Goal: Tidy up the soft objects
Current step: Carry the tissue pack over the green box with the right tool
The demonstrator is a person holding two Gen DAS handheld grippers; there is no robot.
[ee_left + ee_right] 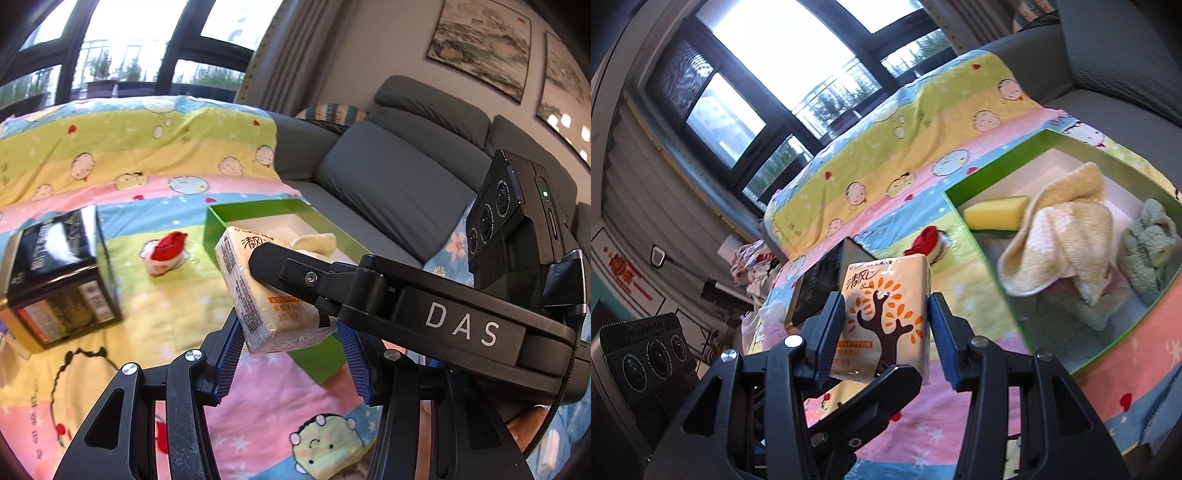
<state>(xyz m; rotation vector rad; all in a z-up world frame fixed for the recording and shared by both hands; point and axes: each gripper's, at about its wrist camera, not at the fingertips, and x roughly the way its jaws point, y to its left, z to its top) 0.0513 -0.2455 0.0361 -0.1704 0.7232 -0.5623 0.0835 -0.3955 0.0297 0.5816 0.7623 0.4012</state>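
A pack of pocket tissues (pixel 266 291), cream with an orange tree print (pixel 886 314), hangs above the patterned blanket. My right gripper (pixel 258 266) reaches in from the right and is shut on it; in the right wrist view its blue pads flank the pack (pixel 886 332). My left gripper (pixel 291 358) is open just below the pack, its blue pads apart from it. A green box (pixel 960 206) to the right holds a yellow towel (pixel 1067 236), a yellow sponge (pixel 993 214) and a pale green cloth (pixel 1152 251). A red and white soft toy (pixel 166 251) lies on the blanket.
A black and gold carton (pixel 55 280) stands on the blanket (pixel 110 155) at left. A grey sofa (pixel 399 177) runs behind the box. A window is at the back. Clutter and a black device (pixel 646 373) sit off the blanket's left edge.
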